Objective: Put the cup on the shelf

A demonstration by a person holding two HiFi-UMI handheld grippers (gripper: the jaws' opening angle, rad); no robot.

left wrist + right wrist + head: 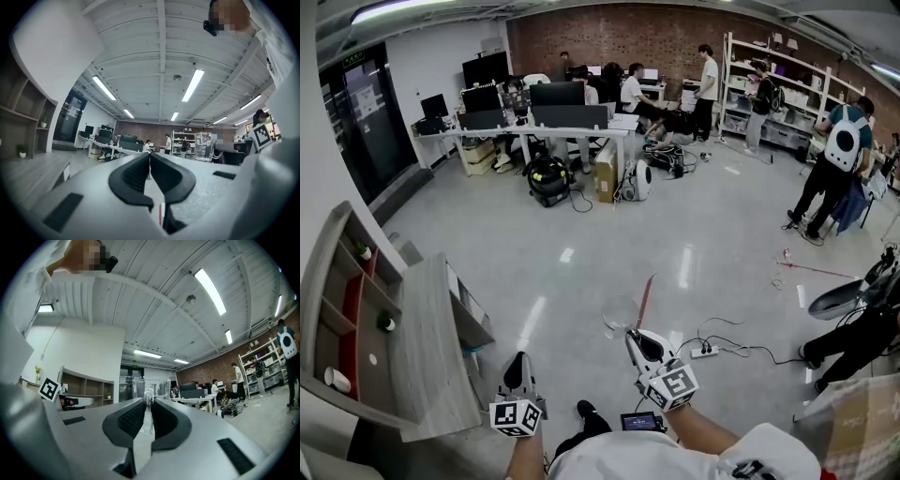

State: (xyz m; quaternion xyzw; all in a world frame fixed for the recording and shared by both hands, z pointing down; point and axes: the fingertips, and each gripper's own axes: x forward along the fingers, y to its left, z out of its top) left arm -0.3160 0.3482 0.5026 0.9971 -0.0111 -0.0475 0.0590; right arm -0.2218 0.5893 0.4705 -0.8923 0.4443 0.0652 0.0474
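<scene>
The clear cup (622,314) hangs over the open floor (581,234) just ahead of the person, its thin wall pinched between the jaws of the right tool (635,335), with the body of the cup beyond the tips. The left tool (518,360) has its jaws pressed together on nothing. The shelf (337,319) stands well off to the person's left, beyond the left tool, so the cup probably has to be swung leftward across the body to reach an open compartment; the empty tool is the nearer one. The head view lays out this whole spacing, but the glassy cup is faint there. The right gripper view shows the grip on the wall plainly, with the shelf's compartments in the distance behind it.
</scene>
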